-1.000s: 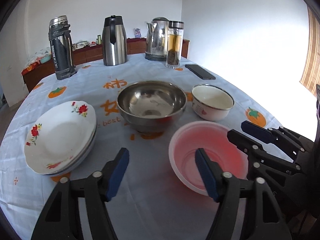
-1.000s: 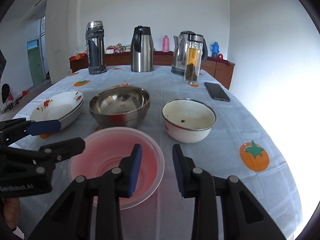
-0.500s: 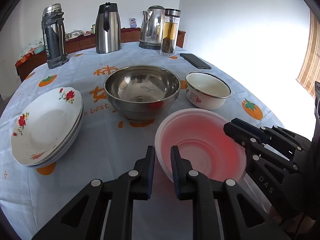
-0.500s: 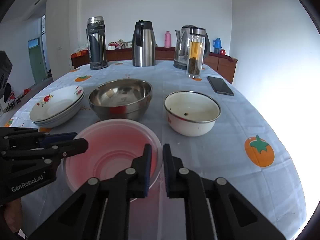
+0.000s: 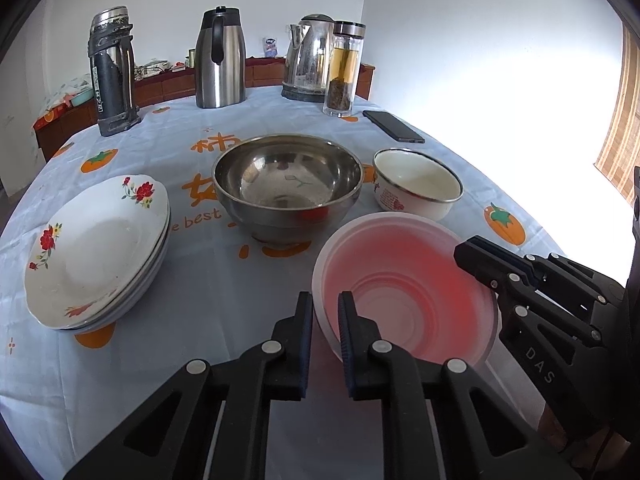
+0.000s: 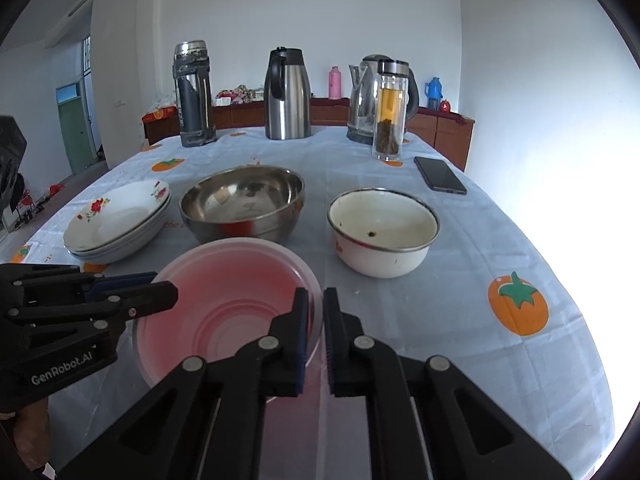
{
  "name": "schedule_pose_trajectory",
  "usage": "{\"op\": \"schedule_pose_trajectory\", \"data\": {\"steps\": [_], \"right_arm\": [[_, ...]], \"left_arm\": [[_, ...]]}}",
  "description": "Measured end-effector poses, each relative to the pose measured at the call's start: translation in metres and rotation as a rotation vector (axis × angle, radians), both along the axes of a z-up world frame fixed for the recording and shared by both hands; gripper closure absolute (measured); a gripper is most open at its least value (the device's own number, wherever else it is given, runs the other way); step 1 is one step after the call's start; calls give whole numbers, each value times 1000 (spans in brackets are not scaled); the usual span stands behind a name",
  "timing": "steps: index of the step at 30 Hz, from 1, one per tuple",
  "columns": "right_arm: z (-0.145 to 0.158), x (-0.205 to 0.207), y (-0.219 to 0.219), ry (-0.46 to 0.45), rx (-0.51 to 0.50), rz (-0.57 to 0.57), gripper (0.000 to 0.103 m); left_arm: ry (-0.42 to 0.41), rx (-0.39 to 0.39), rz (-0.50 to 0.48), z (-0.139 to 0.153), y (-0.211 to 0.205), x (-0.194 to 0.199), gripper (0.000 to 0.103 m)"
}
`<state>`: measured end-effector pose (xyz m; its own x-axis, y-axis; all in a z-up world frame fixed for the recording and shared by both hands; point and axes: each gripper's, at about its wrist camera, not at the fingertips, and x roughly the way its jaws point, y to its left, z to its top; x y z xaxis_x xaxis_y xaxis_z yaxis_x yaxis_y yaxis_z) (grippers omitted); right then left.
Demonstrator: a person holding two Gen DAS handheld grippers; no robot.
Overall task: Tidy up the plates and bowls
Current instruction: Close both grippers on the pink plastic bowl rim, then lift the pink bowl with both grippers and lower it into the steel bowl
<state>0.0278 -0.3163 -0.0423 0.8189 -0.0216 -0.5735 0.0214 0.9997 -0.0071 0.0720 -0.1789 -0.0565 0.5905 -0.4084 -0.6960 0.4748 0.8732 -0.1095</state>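
Observation:
A translucent pink plastic bowl [image 5: 404,292] [image 6: 228,308] is held above the tablecloth, nearest to me. My left gripper [image 5: 325,322] is shut on its left rim. My right gripper [image 6: 316,322] is shut on its right rim and also shows in the left wrist view [image 5: 480,264]. Behind it stand a steel bowl [image 5: 288,184] [image 6: 242,200] and a white enamel bowl [image 5: 416,188] [image 6: 382,230]. A stack of white flowered plates [image 5: 100,248] [image 6: 120,216] sits to the left.
At the table's far side stand a grey thermos [image 5: 114,72], a steel jug [image 5: 220,60], an electric kettle [image 5: 310,60] and a glass tea bottle [image 5: 344,72]. A black phone [image 5: 394,126] lies at the right. The table's edge curves close at the right.
Both grippers closed from open onto the pink bowl's rim, and the bowl now sits a little higher and closer.

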Motion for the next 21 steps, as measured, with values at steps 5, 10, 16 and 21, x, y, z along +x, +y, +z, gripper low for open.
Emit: {"op": "schedule_pose_trajectory", "data": {"steps": [5, 10, 16, 21], "right_arm": [[6, -1, 1, -15, 10, 5, 96], [16, -1, 2, -41, 31, 17, 96], [27, -1, 5, -74, 41, 33, 96], [40, 4, 9, -111, 38, 43, 96]], "left_arm": [[-20, -25, 14, 9, 5, 0, 90], [-58, -56, 26, 24, 11, 0, 91], [-79, -75, 45, 33, 16, 5, 91], [-115, -80, 58, 46, 19, 11, 91]]}}
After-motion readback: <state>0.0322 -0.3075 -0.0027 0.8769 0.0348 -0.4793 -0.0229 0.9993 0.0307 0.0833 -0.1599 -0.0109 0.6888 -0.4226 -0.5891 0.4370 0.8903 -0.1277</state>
